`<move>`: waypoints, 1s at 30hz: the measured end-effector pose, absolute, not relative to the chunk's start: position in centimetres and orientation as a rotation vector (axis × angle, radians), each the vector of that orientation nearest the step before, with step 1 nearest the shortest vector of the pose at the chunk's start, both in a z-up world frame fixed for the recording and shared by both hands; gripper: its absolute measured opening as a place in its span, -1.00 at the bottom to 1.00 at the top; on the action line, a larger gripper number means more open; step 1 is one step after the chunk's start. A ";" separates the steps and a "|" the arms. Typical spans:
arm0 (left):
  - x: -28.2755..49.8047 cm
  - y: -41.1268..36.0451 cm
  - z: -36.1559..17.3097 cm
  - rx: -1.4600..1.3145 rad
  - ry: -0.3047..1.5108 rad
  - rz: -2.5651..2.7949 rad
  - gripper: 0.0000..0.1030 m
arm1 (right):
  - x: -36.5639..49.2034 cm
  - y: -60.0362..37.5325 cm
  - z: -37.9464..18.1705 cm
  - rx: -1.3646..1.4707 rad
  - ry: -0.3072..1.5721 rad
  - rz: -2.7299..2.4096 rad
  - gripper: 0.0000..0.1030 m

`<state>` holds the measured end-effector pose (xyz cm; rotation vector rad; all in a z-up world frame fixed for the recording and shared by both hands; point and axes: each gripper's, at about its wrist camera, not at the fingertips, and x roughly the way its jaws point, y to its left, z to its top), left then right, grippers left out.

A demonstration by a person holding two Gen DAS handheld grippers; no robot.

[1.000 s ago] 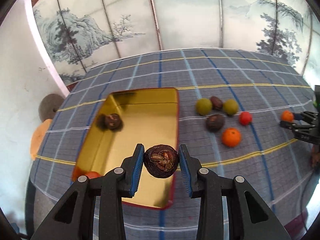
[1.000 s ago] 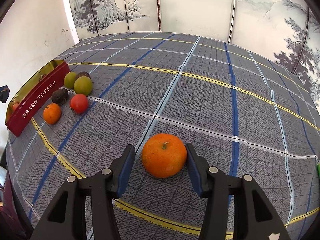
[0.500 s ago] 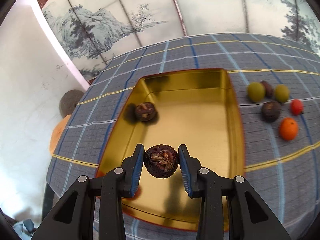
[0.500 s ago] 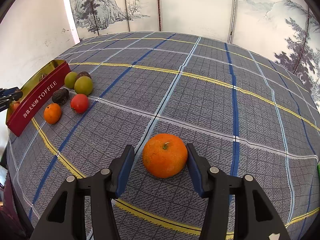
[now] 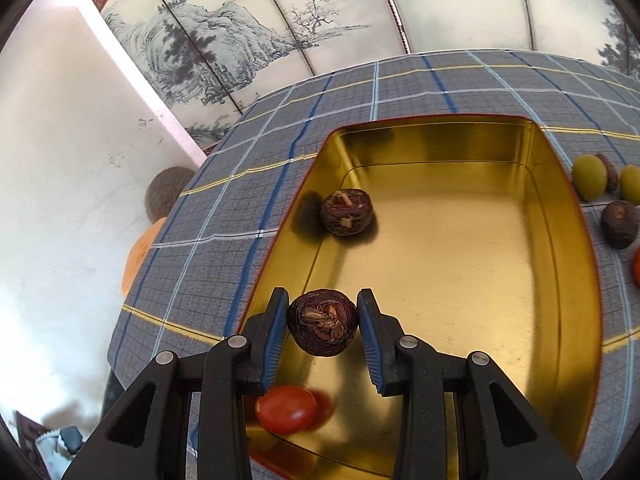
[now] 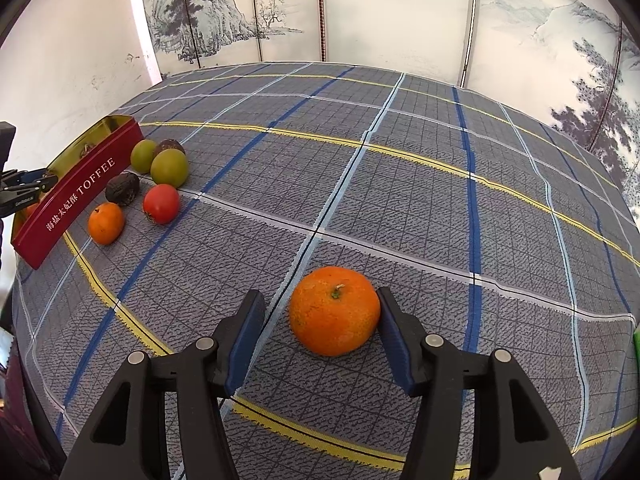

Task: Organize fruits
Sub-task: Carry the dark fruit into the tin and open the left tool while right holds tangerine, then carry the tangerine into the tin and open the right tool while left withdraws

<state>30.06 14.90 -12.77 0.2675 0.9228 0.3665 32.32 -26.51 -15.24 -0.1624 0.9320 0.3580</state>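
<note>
My left gripper (image 5: pixel 323 330) is shut on a dark brown wrinkled fruit (image 5: pixel 322 328) and holds it above the near part of the gold tin tray (image 5: pixel 552 320). In the tray lie another dark brown fruit (image 5: pixel 347 212) and a red tomato (image 5: pixel 286 409). My right gripper (image 6: pixel 320 330) is open around a large orange (image 6: pixel 334 310) that rests on the plaid cloth; the right pad touches it and the left pad stands apart. The red-sided tin (image 6: pixel 76 200) shows at the far left of the right wrist view.
Beside the tin lie two green fruits (image 6: pixel 169 168), a dark fruit (image 6: pixel 122 189), a red tomato (image 6: pixel 161 203) and a small orange (image 6: pixel 105 223). The table edge is close on the left (image 5: pixel 132 344). A painted screen stands behind the table.
My left gripper has carried the dark fruit further in over the tray, and the tomato now shows below it. My right gripper has opened wider around the orange.
</note>
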 end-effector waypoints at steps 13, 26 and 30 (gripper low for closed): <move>30.8 15.9 -13.3 0.275 0.909 0.398 -0.25 | 32.2 -26.4 -15.2 -0.165 0.932 0.359 0.07; 29.5 15.0 -12.1 0.255 0.847 0.378 0.14 | 32.3 -26.7 -15.3 -0.161 0.927 0.338 -0.15; 29.1 14.8 -11.3 0.253 0.822 0.372 0.22 | 32.6 -27.6 -15.1 -0.108 0.927 0.343 -0.26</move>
